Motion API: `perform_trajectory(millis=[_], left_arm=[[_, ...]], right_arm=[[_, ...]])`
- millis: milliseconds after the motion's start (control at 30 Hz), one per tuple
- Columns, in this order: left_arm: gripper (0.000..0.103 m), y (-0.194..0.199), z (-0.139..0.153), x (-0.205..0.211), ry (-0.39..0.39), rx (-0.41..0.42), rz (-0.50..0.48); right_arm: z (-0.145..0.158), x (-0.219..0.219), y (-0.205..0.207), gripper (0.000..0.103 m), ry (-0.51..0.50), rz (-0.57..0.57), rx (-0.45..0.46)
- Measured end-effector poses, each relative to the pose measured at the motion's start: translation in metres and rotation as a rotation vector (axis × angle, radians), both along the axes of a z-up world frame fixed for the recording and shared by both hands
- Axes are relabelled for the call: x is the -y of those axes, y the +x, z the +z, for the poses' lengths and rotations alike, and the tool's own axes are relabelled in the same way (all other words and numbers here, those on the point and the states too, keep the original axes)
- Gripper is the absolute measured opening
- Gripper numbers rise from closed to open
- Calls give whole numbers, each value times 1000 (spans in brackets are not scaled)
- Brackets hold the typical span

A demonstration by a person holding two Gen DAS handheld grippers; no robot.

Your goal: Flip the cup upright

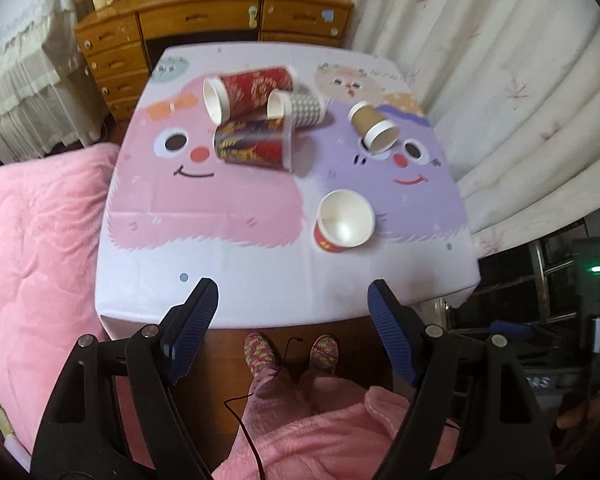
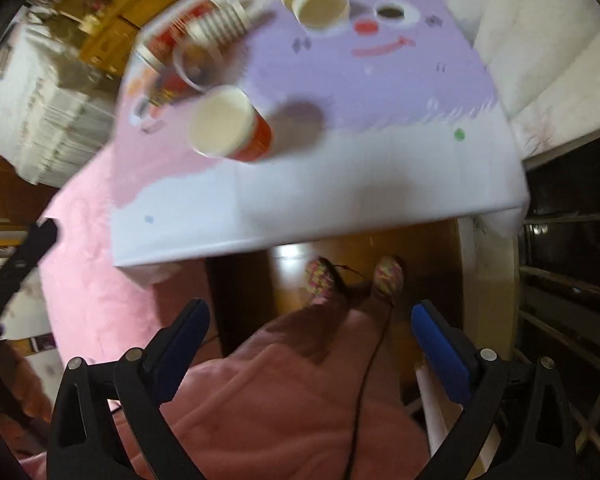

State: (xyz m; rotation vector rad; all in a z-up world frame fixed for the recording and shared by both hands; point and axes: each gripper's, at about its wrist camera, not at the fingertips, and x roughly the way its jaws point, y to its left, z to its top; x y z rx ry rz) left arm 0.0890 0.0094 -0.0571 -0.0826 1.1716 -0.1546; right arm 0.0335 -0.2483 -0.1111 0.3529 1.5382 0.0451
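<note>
Several paper cups lie on a table with a cartoon cloth (image 1: 204,216). A red cup (image 1: 345,220) stands upright nearest me, also in the right wrist view (image 2: 230,124). A brown cup (image 1: 374,127) lies on its side at the right. Two red patterned cups (image 1: 252,92) (image 1: 254,144) and a grey patterned cup (image 1: 298,107) lie on their sides in a cluster at the back. My left gripper (image 1: 292,308) is open and empty, above the table's near edge. My right gripper (image 2: 310,320) is open and empty, short of the table, over my lap.
A wooden dresser (image 1: 204,28) stands behind the table. A pink quilt (image 1: 40,240) lies at the left and white curtains (image 1: 500,80) hang at the right. My legs and slippers (image 1: 292,354) are below the table edge. The right wrist view is blurred.
</note>
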Motion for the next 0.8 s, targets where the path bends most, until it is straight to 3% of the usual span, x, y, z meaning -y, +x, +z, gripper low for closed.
perform_trajectory(millis=[200,367,500,567,800], left_arm=[[75,-27,42,23,-3,86,50],[75,-43,58,41,101,164,74],[75,-56,69,41,140,231,124],[82,-61,71,38,142,254,141],[88,-77,77,36,151,294,167]], right_arm=[[81,-11,-24,103,-82,42,285],[121,-22,-41,103,-140,52,475],[141,-24,-43,103,-153,45,547],[149,-26,-44,103,-153,44,575],[166,-23,-60,103,-158,48,653]])
